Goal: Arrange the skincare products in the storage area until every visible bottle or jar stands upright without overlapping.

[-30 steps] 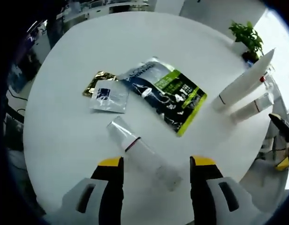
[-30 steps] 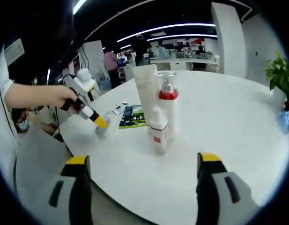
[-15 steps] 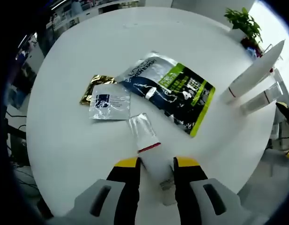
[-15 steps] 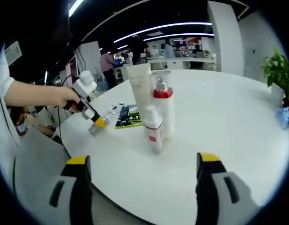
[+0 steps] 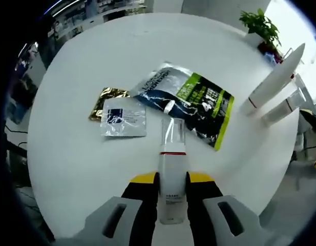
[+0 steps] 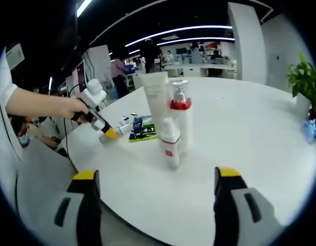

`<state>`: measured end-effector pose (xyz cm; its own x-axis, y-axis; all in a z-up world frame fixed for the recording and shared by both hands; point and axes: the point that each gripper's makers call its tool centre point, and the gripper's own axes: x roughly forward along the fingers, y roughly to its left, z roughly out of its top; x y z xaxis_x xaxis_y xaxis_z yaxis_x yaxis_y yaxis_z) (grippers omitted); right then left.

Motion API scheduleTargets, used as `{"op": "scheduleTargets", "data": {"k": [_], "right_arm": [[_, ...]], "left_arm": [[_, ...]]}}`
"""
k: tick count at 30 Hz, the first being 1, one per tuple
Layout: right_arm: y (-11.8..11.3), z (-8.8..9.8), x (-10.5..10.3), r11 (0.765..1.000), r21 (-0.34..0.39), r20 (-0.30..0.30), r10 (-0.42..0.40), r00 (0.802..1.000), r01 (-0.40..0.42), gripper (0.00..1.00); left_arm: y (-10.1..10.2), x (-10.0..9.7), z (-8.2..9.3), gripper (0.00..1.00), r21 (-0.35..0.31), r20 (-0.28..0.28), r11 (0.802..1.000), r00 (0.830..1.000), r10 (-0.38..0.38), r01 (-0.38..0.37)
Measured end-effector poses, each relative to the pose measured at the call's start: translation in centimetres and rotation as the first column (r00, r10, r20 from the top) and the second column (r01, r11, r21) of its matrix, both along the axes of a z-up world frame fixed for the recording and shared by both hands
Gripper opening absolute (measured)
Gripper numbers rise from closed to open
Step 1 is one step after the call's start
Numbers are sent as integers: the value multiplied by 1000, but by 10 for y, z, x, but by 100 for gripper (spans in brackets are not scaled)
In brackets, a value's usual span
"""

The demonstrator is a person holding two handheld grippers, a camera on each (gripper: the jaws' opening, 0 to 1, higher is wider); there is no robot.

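1. A clear-capped white plastic bottle with a thin red band (image 5: 171, 174) sits between the jaws of the left gripper (image 5: 171, 180), which are closed against its sides. Its clear cap points away from the camera, toward a dark blue and lime-green foil pouch (image 5: 191, 105).
2. In the right gripper view the left gripper (image 6: 102, 128) is at the near-left edge of the round white table (image 6: 239, 133), with the bottle (image 6: 123, 129) low over the tabletop and tilted. Whether it touches the surface cannot be told.
3. Three products stand upright in a tight cluster near the table's middle: a tall white tube (image 6: 156, 105), a clear pump bottle with a red collar (image 6: 181, 120), and a small white bottle with a red label (image 6: 171, 144) in front of them. They are just beside one another; contact cannot be judged.
4. The pouch lies flat, its edge close to the bottle's cap. Left of it lie a silvery white sachet (image 5: 124, 109) and, partly beneath that, a crinkled gold sachet (image 5: 107, 97).
5. The right gripper (image 6: 155, 182) has its yellow-tipped jaws spread wide apart with nothing between them, near the table's edge.
6. A green potted plant (image 6: 302, 82) stands at the table's far right.
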<state>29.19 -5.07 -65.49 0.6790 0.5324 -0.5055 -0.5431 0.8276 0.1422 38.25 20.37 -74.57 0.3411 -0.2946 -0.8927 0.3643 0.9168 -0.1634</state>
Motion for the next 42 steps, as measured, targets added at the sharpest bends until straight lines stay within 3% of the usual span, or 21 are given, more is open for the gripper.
{"op": "scheduleTargets", "data": {"k": [3, 11, 15, 20, 23, 30, 33, 36, 39, 42], "right_arm": [[-1, 2, -2, 1000, -4, 4, -4, 1000, 4, 93], [2, 8, -8, 1000, 3, 13, 0, 1000, 0, 91], [10, 12, -12, 1000, 25, 14, 14, 1000, -14, 89], [20, 16, -15, 999, 14, 21, 47, 999, -47, 87], [24, 20, -16, 998, 20, 27, 58, 998, -58, 86], [46, 39, -20, 988, 83, 49, 123, 991, -127, 75], [55, 46, -20, 980, 133, 53, 142, 988, -148, 69], [71, 57, -25, 957, 223, 44, 182, 982, -187, 60], [79, 69, -26, 935, 292, 56, 194, 979, -202, 52], [90, 85, -29, 895, 381, 61, 225, 972, -231, 51]], "left_arm": [[3, -2, 0, 17, -27, -3, 999, 1000, 27, -27], [-6, -17, 8, 17, -173, -5, 980, 995, 97, -97], [-21, -26, 16, 17, -293, 10, 951, 994, 108, -100], [-38, -39, 32, 17, -374, 78, 927, 994, 70, -36], [-52, -50, 45, 17, -432, 121, 902, 992, 41, 15], [-77, -71, 89, 17, -586, 196, 805, 980, 32, 91], [-88, -79, 113, 17, -662, 224, 738, 974, 27, 131], [-100, -91, 139, 17, -728, 258, 655, 966, -9, 200], [-107, -103, 156, 17, -760, 287, 598, 957, -46, 257], [-111, -113, 168, 17, -785, 303, 548, 950, -68, 290]]}}
